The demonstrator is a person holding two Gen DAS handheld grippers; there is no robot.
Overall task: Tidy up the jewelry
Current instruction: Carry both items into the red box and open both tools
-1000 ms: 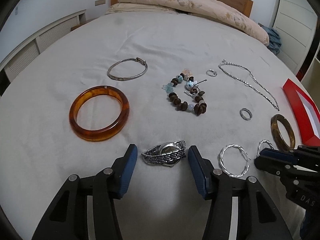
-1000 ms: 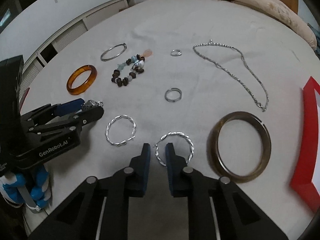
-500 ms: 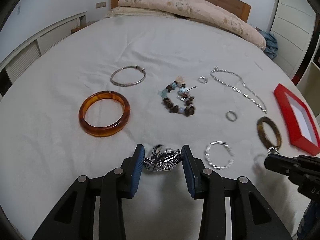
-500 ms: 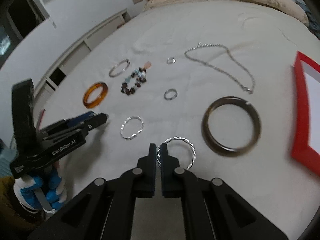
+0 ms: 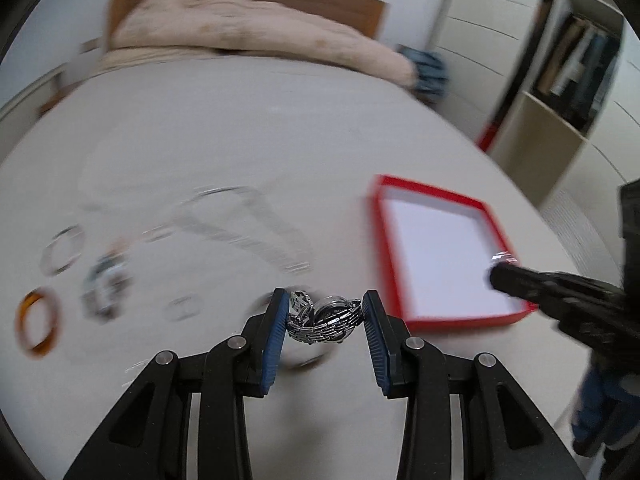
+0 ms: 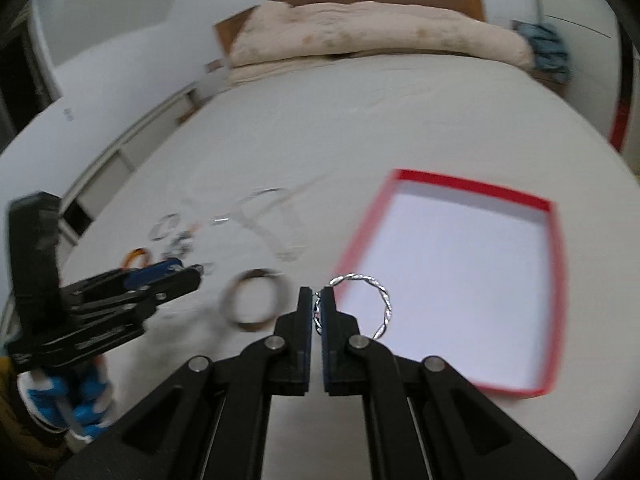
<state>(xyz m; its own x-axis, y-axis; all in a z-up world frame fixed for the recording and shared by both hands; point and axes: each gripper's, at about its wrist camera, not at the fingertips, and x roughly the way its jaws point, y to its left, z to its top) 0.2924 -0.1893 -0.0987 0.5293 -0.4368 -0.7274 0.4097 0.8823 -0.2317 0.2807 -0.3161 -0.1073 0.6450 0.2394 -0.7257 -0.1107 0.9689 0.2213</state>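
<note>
Left of the red box (image 5: 454, 315), blurred jewelry is seemingly bangles; left hand-held gripper (image 5: 325, 318) clamps watch (image 5: 326, 322), right (image 6: 316, 312) pinches twisted hoop (image 6: 382, 304).

No legible text anywhere.

Red box (image 6: 554, 276), silver twisted hoop (image 6: 382, 300), amber bangle (image 5: 34, 326).

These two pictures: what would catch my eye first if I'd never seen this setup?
Likely the red box, open with a bare white floor, lying on the white bed. Next, each pincer carries jewelry: the left gripper holds a silver watch, and the right gripper pinches a twisted silver hoop beside the box.
</note>
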